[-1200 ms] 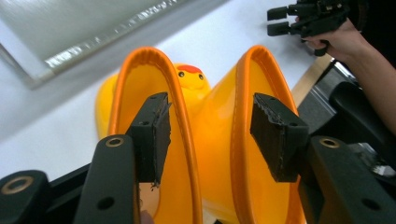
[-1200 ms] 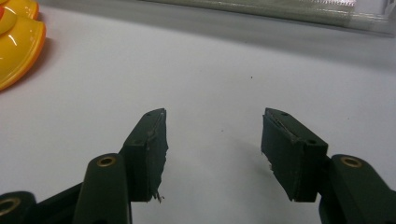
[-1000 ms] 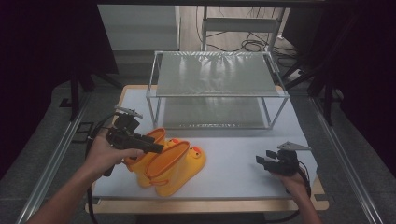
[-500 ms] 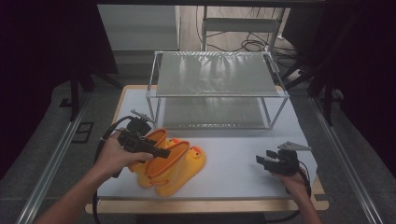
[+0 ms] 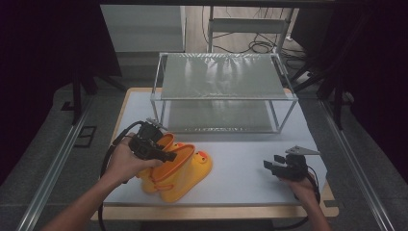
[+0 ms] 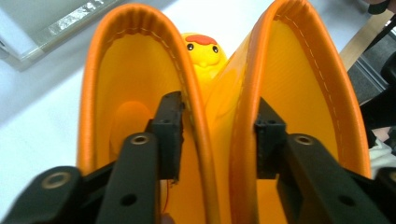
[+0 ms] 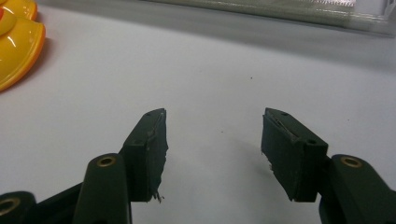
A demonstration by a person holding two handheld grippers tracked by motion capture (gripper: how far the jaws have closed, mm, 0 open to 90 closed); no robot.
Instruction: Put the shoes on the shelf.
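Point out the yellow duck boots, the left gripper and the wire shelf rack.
yellow duck boots (image 5: 192, 169): high view, toe.
left gripper (image 6: 218, 123): left gripper view, midway between its fingers.
wire shelf rack (image 5: 221, 77): high view, top shelf.

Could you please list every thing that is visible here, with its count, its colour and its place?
rubber boots: two, yellow-orange with a duck face on the toe, lying side by side at the front left of the table.
wire shelf rack: one, silver, two shelves, at the back middle of the table.
table: one, white top with a wooden edge.
left gripper: one, black; one jaw inside each boot opening, pinching the two adjacent walls together; jaws have just been closing.
right gripper: one, black, jaws open with nothing between, low at the front right.
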